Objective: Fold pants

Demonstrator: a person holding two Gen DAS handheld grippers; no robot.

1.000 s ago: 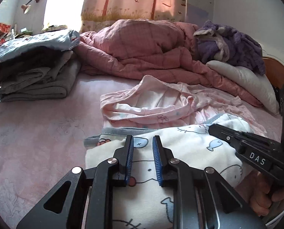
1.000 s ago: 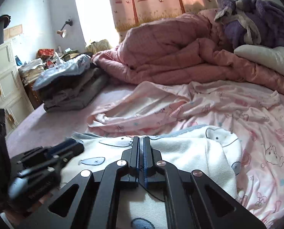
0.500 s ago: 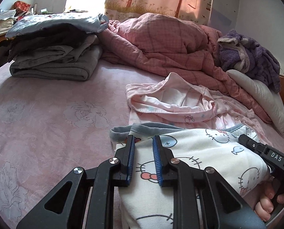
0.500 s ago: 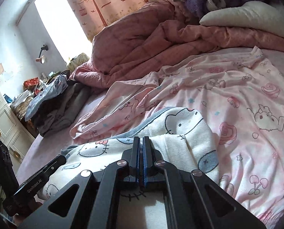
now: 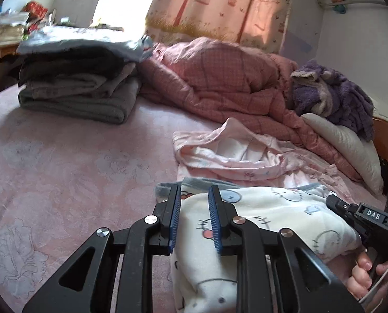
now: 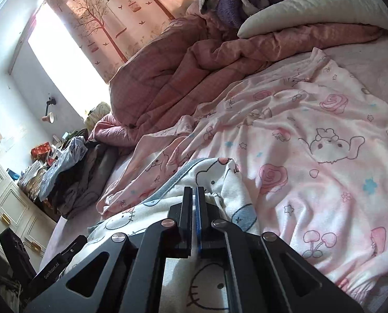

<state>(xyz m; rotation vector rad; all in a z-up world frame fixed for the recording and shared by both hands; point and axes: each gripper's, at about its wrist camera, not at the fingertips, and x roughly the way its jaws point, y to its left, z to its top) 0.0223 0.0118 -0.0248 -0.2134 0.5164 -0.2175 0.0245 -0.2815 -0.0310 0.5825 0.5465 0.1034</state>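
White cartoon-cat print fleece pants [image 5: 267, 221] lie bunched on the pink bed [image 5: 63, 172], partly over a pale pink printed garment [image 6: 311, 135]. Left gripper [image 5: 194, 208] jaws narrow, clamped on a pants fold. Right gripper [image 6: 194, 208] jaws fully closed, pinching pants cloth.

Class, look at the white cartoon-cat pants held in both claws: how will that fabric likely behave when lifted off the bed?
The white pants look soft and fleecy, so they would probably flop and drape, not hold shape. They bunch thickly between the left claw pads, suggesting bulk but little weight. The fuzzy surface seems unlikely to slip from the shut right claw.
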